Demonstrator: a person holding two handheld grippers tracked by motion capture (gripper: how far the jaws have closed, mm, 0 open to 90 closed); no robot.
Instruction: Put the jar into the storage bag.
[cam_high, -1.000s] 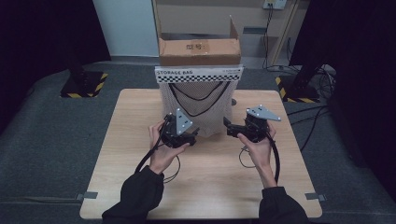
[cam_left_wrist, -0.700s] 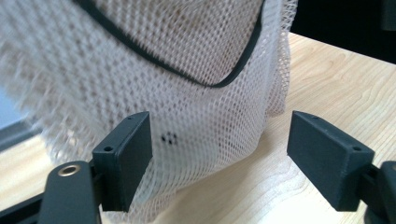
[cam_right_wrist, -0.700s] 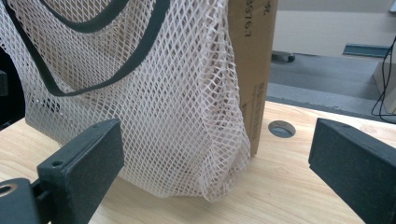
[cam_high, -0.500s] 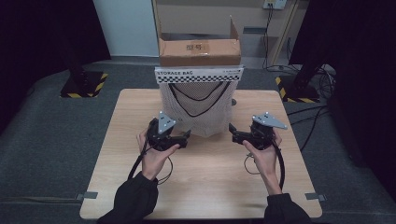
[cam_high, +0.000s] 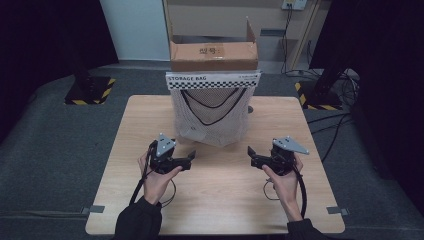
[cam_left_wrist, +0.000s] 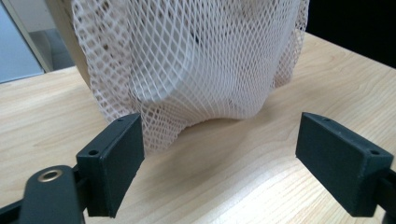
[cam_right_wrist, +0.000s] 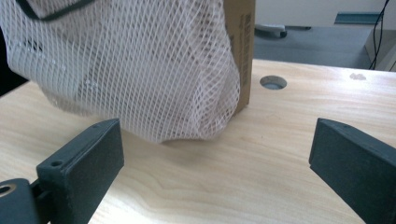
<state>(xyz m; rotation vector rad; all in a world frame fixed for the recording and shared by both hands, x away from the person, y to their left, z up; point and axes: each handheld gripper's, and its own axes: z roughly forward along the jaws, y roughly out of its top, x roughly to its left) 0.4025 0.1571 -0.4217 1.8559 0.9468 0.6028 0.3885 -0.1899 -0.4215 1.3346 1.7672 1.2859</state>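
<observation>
A white mesh storage bag (cam_high: 212, 117) is stood near the far middle of the pale wooden table (cam_high: 125, 200), sagging softly beneath a printed card header; what it contains cannot be made out. The left gripper (cam_high: 191, 158), whose jaws have just been opening, and the right gripper (cam_high: 250, 155) are held near its base, jaws wide apart, nothing between them.

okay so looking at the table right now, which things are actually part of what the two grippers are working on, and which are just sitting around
In the job:
- white mesh storage bag, standing on the table
- left gripper, jaws open, nothing between them
- right gripper, jaws open, nothing between them

Just lying about:
- open cardboard box on the floor behind the table
- black stand bases with yellow stripes
- cables on the floor
</observation>
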